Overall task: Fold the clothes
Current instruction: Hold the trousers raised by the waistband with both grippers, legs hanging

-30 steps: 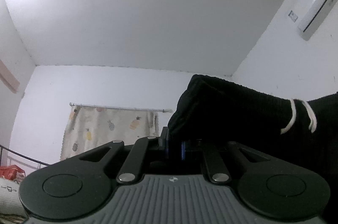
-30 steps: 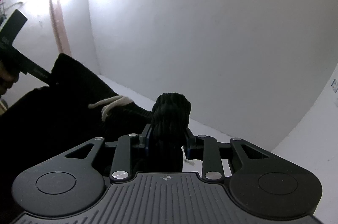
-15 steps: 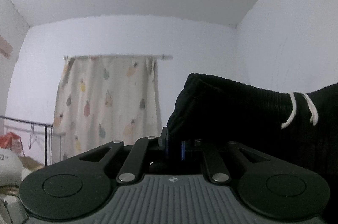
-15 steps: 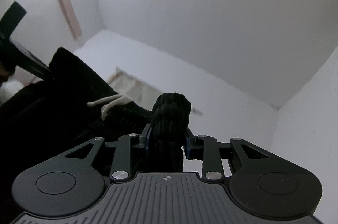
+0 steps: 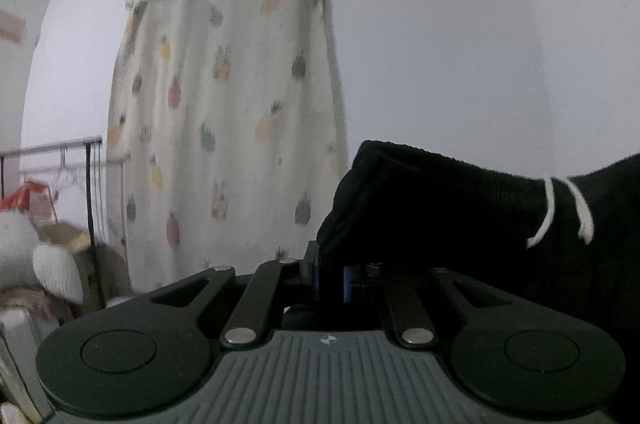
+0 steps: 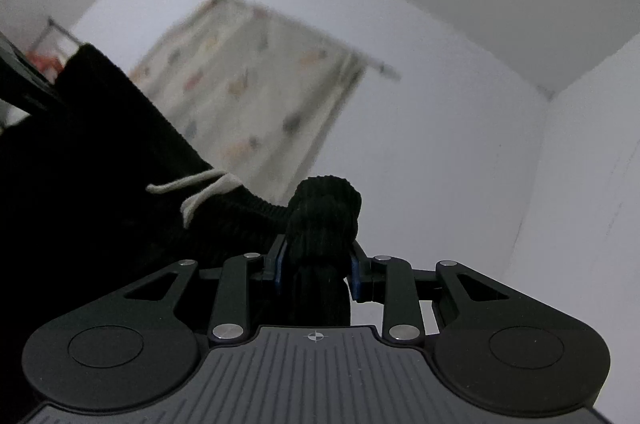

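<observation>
Where hidden leftward: right gripper's [image 6: 316,270] bunched waistband [image 6: 324,208].

The left gripper [image 5: 331,278] points level, pinched nearly shut. The right gripper [image 6: 316,272] is partly closed, tipped slightly up.

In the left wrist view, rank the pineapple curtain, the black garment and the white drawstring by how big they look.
1. Pineapple curtain, largest.
2. Black garment; much nearer the camera and cut off by the frame, so its rank is unsure.
3. White drawstring, clearly smallest.
</observation>
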A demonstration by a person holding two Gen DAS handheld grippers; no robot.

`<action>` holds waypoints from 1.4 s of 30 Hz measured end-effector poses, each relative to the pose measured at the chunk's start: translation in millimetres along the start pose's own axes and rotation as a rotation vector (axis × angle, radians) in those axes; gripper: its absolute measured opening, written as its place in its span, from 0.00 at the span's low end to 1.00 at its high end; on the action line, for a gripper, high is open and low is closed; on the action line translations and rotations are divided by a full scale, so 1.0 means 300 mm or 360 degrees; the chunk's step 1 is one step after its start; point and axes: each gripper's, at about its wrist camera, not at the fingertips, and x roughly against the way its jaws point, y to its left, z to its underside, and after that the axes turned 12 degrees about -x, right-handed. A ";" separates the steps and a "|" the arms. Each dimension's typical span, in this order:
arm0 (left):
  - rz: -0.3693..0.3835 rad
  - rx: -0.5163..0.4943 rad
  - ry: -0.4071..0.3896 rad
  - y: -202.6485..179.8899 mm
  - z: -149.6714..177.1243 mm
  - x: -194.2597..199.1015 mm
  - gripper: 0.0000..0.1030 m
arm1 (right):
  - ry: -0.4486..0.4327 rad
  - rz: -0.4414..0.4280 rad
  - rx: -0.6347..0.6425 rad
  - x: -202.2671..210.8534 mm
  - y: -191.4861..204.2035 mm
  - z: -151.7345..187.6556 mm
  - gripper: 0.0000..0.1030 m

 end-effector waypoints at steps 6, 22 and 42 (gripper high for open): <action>0.0081 0.0059 0.0217 -0.065 0.303 -0.201 0.13 | 0.0244 -0.0064 -0.0034 -0.272 0.341 0.353 0.31; 0.0293 0.0045 0.0595 -0.192 1.049 -0.579 0.13 | 0.0754 -0.0200 -0.0189 -0.442 0.669 1.128 0.31; 0.0497 0.0087 0.0614 -0.094 1.123 -0.369 0.13 | 0.0836 -0.0261 -0.0506 -0.111 0.494 1.287 0.32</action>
